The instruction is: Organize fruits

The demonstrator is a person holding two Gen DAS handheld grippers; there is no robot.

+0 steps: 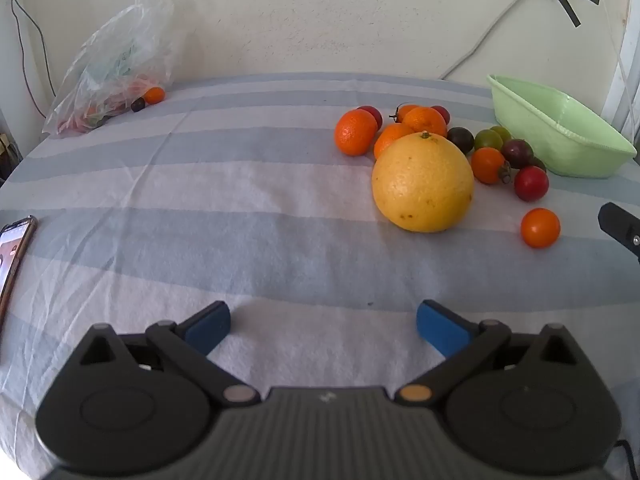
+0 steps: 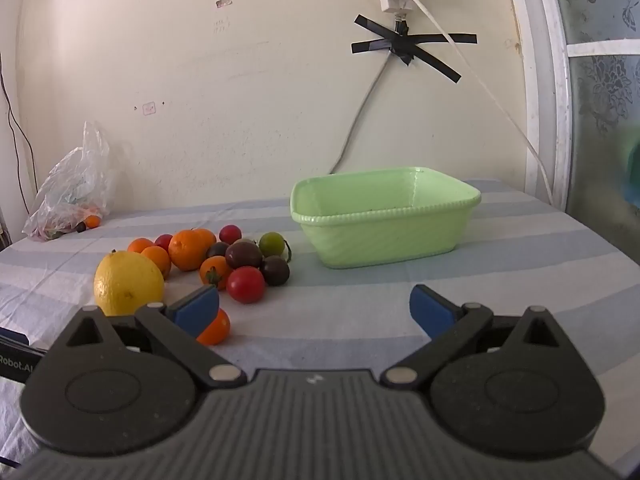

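A large yellow grapefruit [image 1: 422,182] [image 2: 128,282] lies on the striped cloth with several mandarins [image 1: 355,132] [image 2: 188,249] and several red, orange, green and dark cherry tomatoes [image 1: 531,183] [image 2: 245,284] beside it. One orange tomato [image 1: 540,227] [image 2: 216,327] lies apart, just behind my right gripper's left fingertip. An empty light-green tub [image 1: 556,128] [image 2: 384,216] stands to the right of the fruit. My left gripper [image 1: 323,326] is open and empty, well short of the grapefruit. My right gripper [image 2: 315,309] is open and empty, in front of the tub.
A clear plastic bag [image 1: 108,76] [image 2: 68,196] with more small fruit lies at the far left by the wall. A phone [image 1: 14,256] lies at the left edge of the cloth. Cables and black tape hang on the wall [image 2: 404,46].
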